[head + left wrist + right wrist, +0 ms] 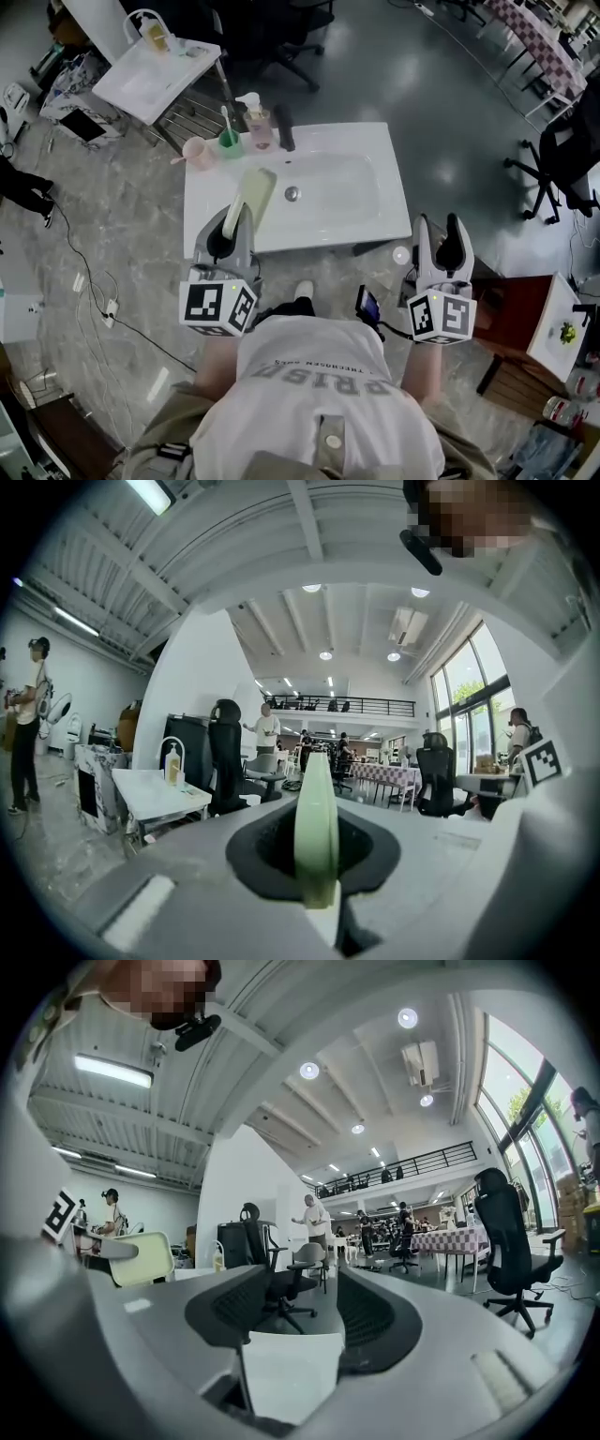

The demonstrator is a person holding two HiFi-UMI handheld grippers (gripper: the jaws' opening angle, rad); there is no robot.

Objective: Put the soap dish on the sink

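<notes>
Now your left gripper (234,225) clamps the pale green soap dish (255,187) by its near end, long axis pointing ahead over the sink (309,239)'s left deck, while your right gripper (439,225) hangs open and empty off the sink's right corner.

The white sink (380,159) stands on a grey marbled floor (122,225). Along its back rim several things are set in a row — a pink cup (195,151), a green cup (229,142) with a toothbrush (225,117) in it, a pump bottle (256,124) and a dark tap (285,128). The drain (292,194) shows in the basin. Behind at the left, a second white basin top (141,84) carries another pump bottle (158,37). On the floor at the left lie a white power strip (110,307) and a thin black cable (150,340).
</notes>
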